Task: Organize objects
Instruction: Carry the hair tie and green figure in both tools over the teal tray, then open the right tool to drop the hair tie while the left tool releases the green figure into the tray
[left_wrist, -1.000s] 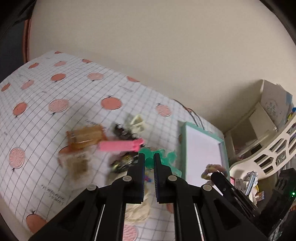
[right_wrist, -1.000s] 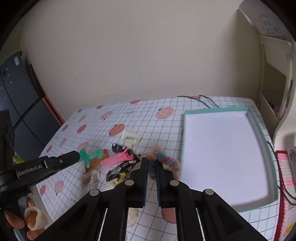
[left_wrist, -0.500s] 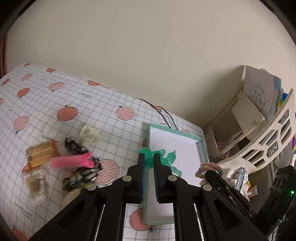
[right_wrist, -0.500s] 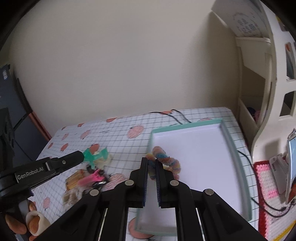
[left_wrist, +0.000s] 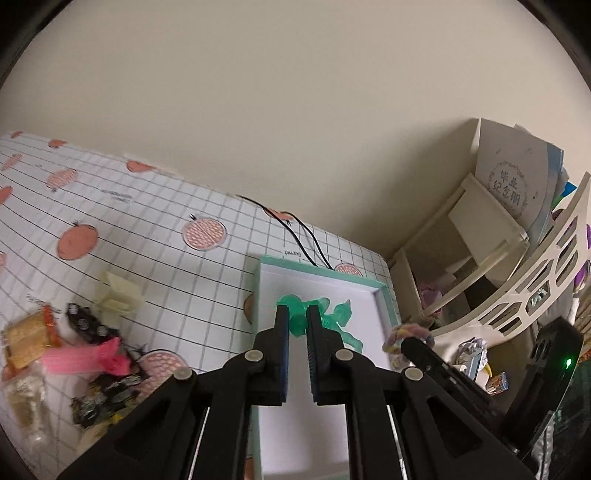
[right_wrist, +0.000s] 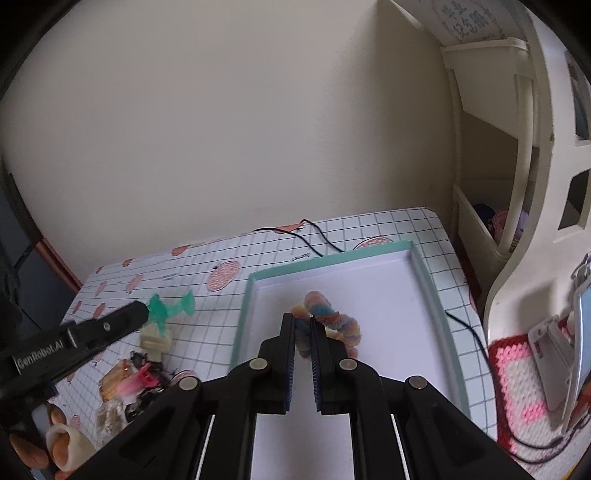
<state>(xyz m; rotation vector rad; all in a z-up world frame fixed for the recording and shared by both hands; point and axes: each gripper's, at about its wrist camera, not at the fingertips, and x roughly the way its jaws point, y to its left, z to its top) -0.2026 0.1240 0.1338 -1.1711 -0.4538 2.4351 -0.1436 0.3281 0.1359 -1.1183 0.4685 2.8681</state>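
Fingers pinch green toy; right gripper pinches rainbow scrunchie above tray.

Both grippers' fingers closed, raised side by side.

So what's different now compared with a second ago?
Both claws carried their catch from the clutter toward the tray: the left claw brought the green toy, the right claw the rainbow scrunchie. Neither has let go. The pile stays put.
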